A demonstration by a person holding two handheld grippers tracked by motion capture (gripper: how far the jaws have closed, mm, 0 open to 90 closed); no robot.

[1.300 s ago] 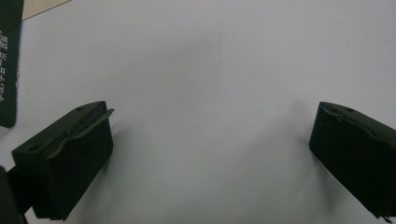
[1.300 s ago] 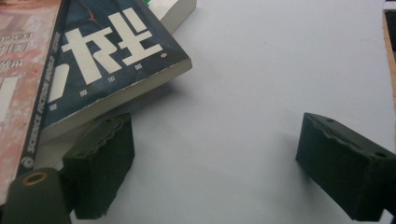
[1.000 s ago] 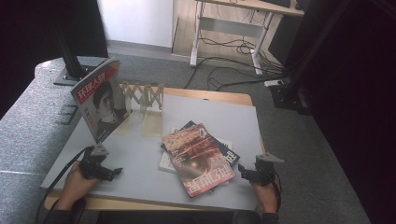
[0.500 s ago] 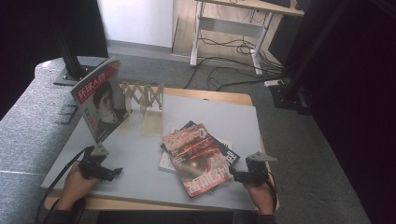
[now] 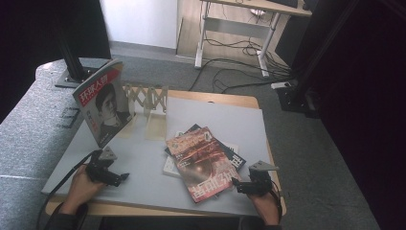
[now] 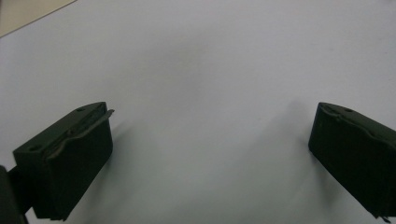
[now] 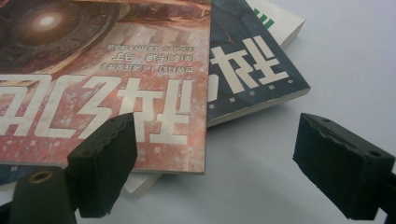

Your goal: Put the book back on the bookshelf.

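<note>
A stack of magazines lies at the middle of the grey mat [image 5: 215,120]. On top is a red magazine [image 5: 200,163] [image 7: 93,70], with a dark blue one [image 5: 234,158] [image 7: 247,70] and a white book [image 5: 171,166] [image 7: 275,18] under it. My right gripper [image 5: 235,185] [image 7: 217,128] is open and low, just off the red magazine's near right corner. Its left jaw stands in front of the cover and nothing is held. My left gripper [image 5: 123,178] [image 6: 212,121] is open over bare mat at the front left.
Another magazine [image 5: 103,108] stands upright at the back left in a wooden rack [image 5: 148,98] with several empty slots. The wooden table's edge [image 5: 230,99] frames the mat. A desk with floor cables [image 5: 230,67] stands beyond the table.
My right gripper has slid left along the table's front toward the red magazine's corner, jaws unchanged. The left gripper and the magazines have stayed put.
</note>
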